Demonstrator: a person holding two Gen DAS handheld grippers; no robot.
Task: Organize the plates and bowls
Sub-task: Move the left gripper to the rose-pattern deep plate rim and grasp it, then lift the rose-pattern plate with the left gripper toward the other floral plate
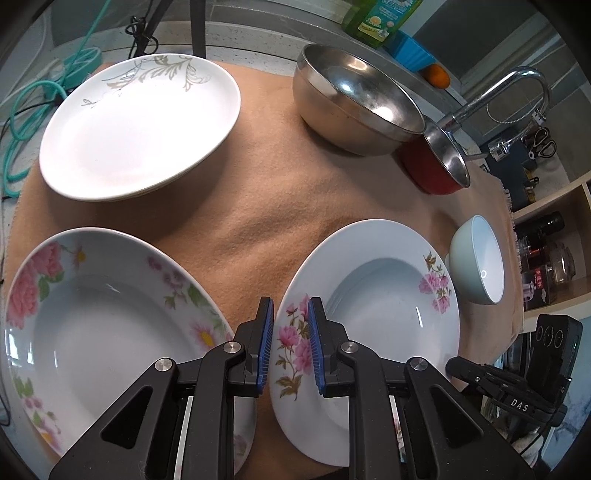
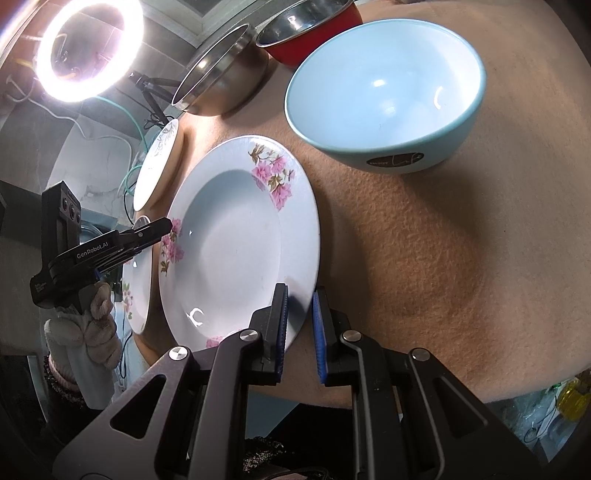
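On tan cloth (image 1: 280, 221): L gripper (image 1: 291, 325) & R gripper (image 2: 300, 314) both apparently clamping pink-flower plate (image 2: 240, 236) rim.

The green bottle (image 1: 380, 16) at twelve o'clock is cut off by the left wrist view's top edge, its label too blurred to read. The big flowered plate (image 1: 99, 325) runs off at eight o'clock. The red bowl (image 2: 314, 35) is clipped at twelve o'clock in the right wrist view.

Domestic kitchen. Evidence: a chrome faucet (image 1: 517, 88) beyond the left claw (image 1: 291, 332) to its right, a green dish-soap bottle (image 1: 380, 18) far ahead, shelving with jars (image 1: 554, 258) at right, and a cloth-covered counter (image 1: 295, 206) carrying crockery. A ring light (image 2: 90, 48) indicates staged recording.
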